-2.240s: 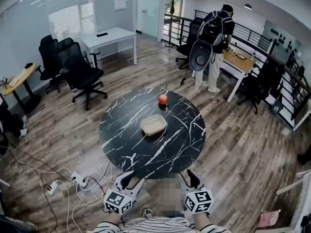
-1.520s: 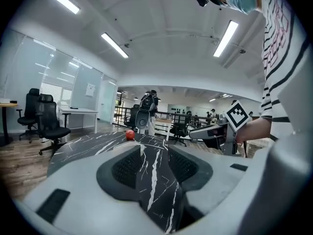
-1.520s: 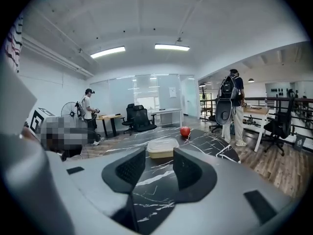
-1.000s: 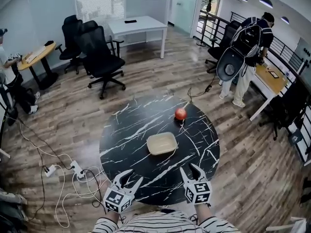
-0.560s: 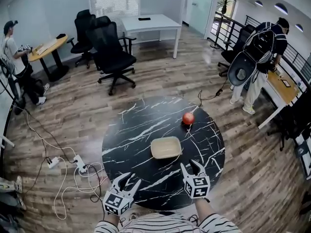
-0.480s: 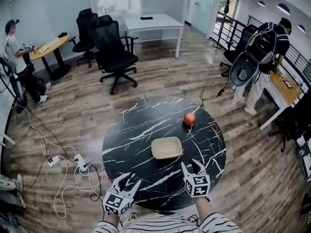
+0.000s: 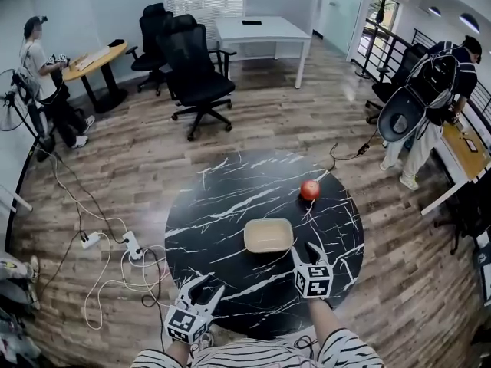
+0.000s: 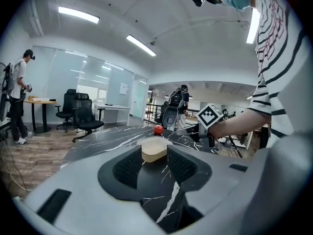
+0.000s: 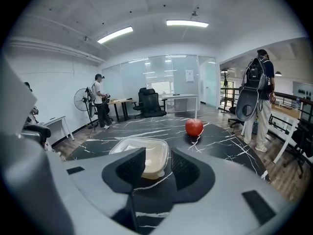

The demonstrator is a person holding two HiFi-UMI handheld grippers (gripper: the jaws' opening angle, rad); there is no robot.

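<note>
Marble table (image 7: 222,205) carries container (image 7: 268,234) and apple (image 7: 309,189). Left gripper (image 7: 207,286) and right gripper (image 7: 304,250) are released; only right gripper view shows container seemingly just ahead.

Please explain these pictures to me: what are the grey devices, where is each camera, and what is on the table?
A person holds a grasping tool in each hand: the left tool and the right tool. One picture comes from a camera on the person's head. The other two come from a camera on each tool, looking along its jaws. On the round black table lie a beige container and a red apple. Both tools are open and hold nothing, and the right one is near the container.
</note>
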